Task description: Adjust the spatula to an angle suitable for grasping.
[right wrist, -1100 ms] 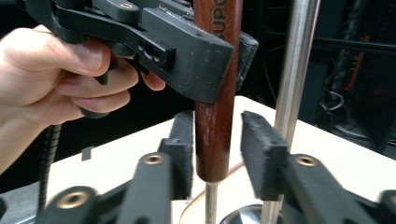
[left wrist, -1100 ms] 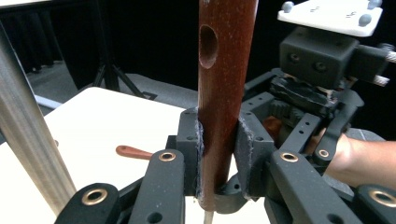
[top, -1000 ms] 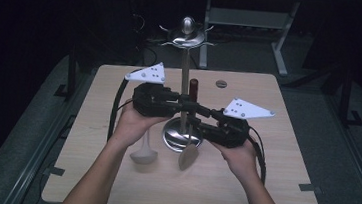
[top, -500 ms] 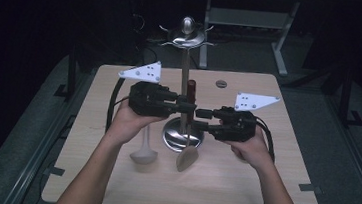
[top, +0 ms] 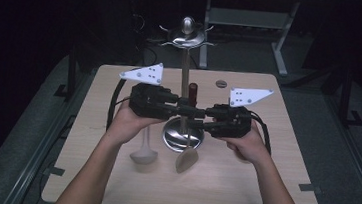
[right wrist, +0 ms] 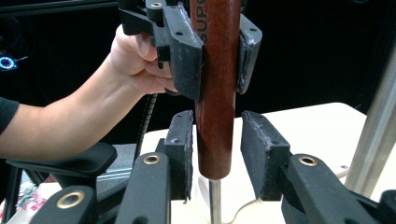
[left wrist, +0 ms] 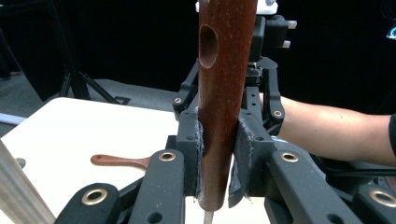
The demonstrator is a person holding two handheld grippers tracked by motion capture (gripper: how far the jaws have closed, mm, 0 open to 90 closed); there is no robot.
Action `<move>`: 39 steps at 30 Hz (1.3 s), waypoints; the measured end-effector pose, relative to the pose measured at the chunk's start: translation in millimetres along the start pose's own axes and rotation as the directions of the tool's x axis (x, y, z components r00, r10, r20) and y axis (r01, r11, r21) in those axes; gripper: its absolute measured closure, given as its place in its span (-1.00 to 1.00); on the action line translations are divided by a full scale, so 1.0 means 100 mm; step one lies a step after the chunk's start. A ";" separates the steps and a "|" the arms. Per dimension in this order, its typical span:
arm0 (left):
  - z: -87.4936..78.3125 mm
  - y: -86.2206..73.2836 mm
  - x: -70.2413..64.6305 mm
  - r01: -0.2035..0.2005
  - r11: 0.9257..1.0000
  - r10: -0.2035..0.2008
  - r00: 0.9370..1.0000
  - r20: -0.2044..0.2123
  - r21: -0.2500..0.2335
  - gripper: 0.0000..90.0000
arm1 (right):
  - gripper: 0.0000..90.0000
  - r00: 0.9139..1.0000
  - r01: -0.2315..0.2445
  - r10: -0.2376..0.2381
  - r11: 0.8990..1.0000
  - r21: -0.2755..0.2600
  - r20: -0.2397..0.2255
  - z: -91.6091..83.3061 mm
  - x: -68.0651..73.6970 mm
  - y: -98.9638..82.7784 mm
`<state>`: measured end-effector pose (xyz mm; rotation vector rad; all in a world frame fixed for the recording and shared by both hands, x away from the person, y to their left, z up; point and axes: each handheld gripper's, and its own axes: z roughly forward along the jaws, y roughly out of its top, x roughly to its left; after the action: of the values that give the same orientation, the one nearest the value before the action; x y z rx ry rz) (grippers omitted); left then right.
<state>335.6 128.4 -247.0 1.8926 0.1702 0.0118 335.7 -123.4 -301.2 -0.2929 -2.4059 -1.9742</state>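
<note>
Two tools meet on one thing here: a dark red wooden handle (left wrist: 219, 100) held upright just in front of the steel stand's pole (top: 184, 90) above the middle of the counter (top: 261, 185). The risk, as I judge it, lies in the handover: if the left tool (top: 192, 107) lets go before the right tool (top: 198, 120) has really clamped, the utensil would drop onto the stand's round base (top: 168, 136) or tip against the pole; if both pull while clamped, the handle could twist in the pads. The left tool is closed on the handle, its frayed pads (left wrist: 199, 149) pressing the wood on both sides in the left gripper view, just below the hanging hole (left wrist: 208, 46). The right tool has just been closing, with the handle's lower end between its jaws; in the right gripper view its left pad (right wrist: 183, 151) sits close against the wood while the right pad (right wrist: 261, 156) stands clearly apart, so it does not grip yet. A thin metal shank (right wrist: 214, 200) runs down out of the handle. Lying flat on the counter are a pale ladle (top: 144, 151) left of the base and a wooden spatula (top: 187, 159) in front of it. The stand's hooked top (top: 188, 35) rises behind.
</note>
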 end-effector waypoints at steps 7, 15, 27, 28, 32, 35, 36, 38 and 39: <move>0.02 0.00 0.00 0.002 1.000 -0.002 1.000 0.014 0.008 0.64 | 0.50 1.000 0.006 -0.006 1.000 -0.001 -0.019 0.01 -0.01 0.00; 0.02 0.00 0.00 -0.002 1.000 0.001 1.000 0.022 0.003 0.64 | 0.59 0.999 0.013 -0.013 1.000 -0.005 -0.037 0.01 -0.01 0.00; -0.01 -0.02 0.02 0.000 1.000 0.000 1.000 0.017 -0.017 0.62 | 0.64 0.999 0.033 -0.033 0.999 0.005 0.026 0.03 0.07 0.04; -0.01 -0.02 0.02 0.004 1.000 -0.004 1.000 0.011 -0.020 0.62 | 0.64 0.999 0.033 -0.033 0.999 0.004 0.035 0.03 0.07 0.05; -0.02 -0.03 0.02 0.015 0.999 -0.016 1.000 -0.021 -0.034 0.54 | 0.64 0.995 0.032 -0.033 0.999 0.016 0.098 0.06 0.10 0.05; -0.03 -0.03 0.00 0.021 0.999 -0.024 0.997 -0.071 -0.039 0.47 | 0.64 0.991 0.022 -0.024 1.000 0.017 0.132 0.07 0.10 0.05; -0.03 -0.03 0.00 0.021 0.999 -0.024 0.997 -0.071 -0.039 0.45 | 0.64 0.989 0.021 -0.022 1.000 0.012 0.143 0.07 0.10 0.05; -0.02 -0.03 -0.02 0.021 0.999 -0.024 0.995 -0.101 -0.035 0.40 | 0.64 0.987 0.014 -0.015 1.000 0.007 0.159 0.07 0.09 0.05; 0.00 -0.04 -0.04 0.019 0.999 -0.023 0.990 -0.137 -0.033 0.40 | 0.64 0.985 0.013 -0.013 1.000 0.002 0.170 0.07 0.08 0.05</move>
<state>331.2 129.6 -250.3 1.8585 0.2818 0.1298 329.0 -114.3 -297.1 -0.4649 -2.5138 -2.0312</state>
